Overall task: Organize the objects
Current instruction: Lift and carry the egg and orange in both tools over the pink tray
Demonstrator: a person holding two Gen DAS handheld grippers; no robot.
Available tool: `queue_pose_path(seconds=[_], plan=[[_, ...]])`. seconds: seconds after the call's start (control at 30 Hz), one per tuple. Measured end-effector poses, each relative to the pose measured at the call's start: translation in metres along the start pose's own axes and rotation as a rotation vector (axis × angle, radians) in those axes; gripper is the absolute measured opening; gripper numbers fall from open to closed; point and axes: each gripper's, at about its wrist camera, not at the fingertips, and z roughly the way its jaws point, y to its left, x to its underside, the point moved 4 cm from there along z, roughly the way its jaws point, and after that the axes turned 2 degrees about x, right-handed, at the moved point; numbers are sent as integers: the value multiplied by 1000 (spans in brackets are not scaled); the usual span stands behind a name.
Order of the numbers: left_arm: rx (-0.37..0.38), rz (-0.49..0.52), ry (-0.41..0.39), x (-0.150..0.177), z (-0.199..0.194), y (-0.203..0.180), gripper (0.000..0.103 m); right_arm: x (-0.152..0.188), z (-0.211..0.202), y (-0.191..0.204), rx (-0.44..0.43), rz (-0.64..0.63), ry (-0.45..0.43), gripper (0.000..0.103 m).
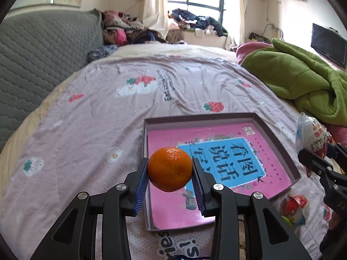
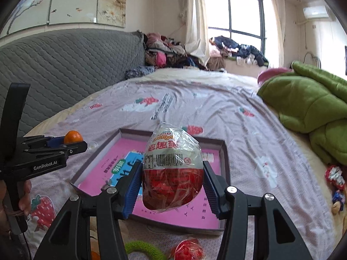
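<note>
My left gripper (image 1: pixel 170 173) is shut on an orange mandarin (image 1: pixel 169 169) and holds it above the left edge of a shallow box tray (image 1: pixel 275 138) with a pink and blue printed bottom. My right gripper (image 2: pixel 172 184) is shut on a plastic-wrapped red and white toy egg (image 2: pixel 172 169), held above the tray (image 2: pixel 224 151). The left gripper with the mandarin (image 2: pixel 73 137) also shows at the left of the right wrist view. The right gripper's egg (image 1: pixel 312 136) shows at the right edge of the left wrist view.
The tray lies on a bed with a strawberry-print sheet (image 1: pixel 108 108). A green blanket (image 1: pixel 303 80) is heaped at the right. A second wrapped egg (image 2: pixel 188 250) and a green ring (image 2: pixel 145 249) lie before the tray. Small wrapped items (image 2: pixel 335 184) lie at right. A grey headboard (image 2: pixel 65 65) is left.
</note>
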Motion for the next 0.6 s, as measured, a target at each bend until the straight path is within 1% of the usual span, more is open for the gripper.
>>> queue_pose_path(seconds=[0.1,0.33,0.4,0.47,0.5,0.6], plan=[[2,-17,25,3,12,5,39,2,10,-5,-9,13,24,54],[19,-14,47,1,29,5,39,4,24,-7,-12,-2,57,54],[40,-17,65,2,36,4,39,6,30,-7,-28,1,76,54],[31,-3,72,3,42,2,39,9,37,-9,-42,10,100,54],[27,2,78,5,46,2,39,11,42,-10,-37,11,114,54],[58,0,114,8,57,1,39,16,54,-12,-22,-1,143,54]])
